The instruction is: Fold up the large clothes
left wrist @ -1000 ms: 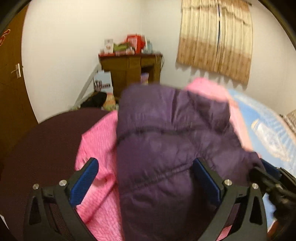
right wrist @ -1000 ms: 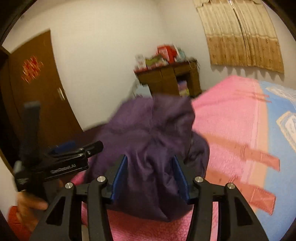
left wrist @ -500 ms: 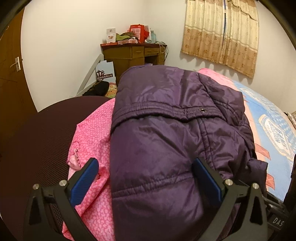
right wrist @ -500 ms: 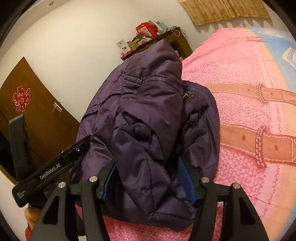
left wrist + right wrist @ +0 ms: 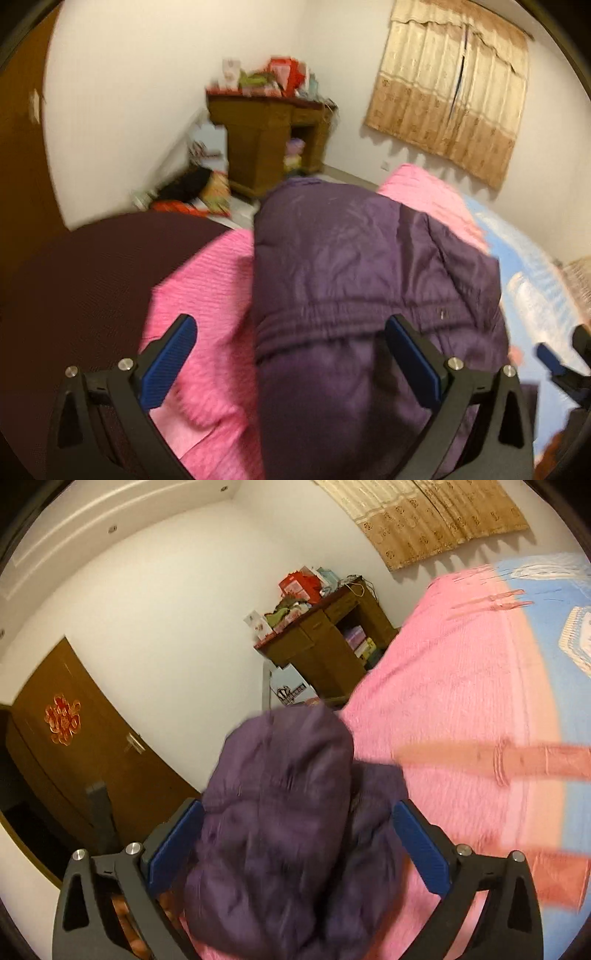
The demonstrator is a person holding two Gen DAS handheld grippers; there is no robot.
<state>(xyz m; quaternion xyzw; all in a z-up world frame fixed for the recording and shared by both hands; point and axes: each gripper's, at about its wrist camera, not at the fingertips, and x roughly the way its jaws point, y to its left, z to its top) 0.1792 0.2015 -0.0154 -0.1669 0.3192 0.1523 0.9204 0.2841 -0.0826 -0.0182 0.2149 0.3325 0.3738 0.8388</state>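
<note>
Right tongs let go of the folded coat.
The right tongs (image 5: 295,849) are opening, the purple coat (image 5: 280,812) loose between them, bundled at the bed (image 5: 461,701) corner; the fold looks finished. The left view adds the left tongs (image 5: 291,358), spread and empty.

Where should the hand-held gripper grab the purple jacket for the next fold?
Probably at the stitched waist seam of the jacket, coming from the near edge. The seam is a raised ridge on puffy fabric, so it should pinch easily. The jacket lies bundled on the pink bedspread.
</note>
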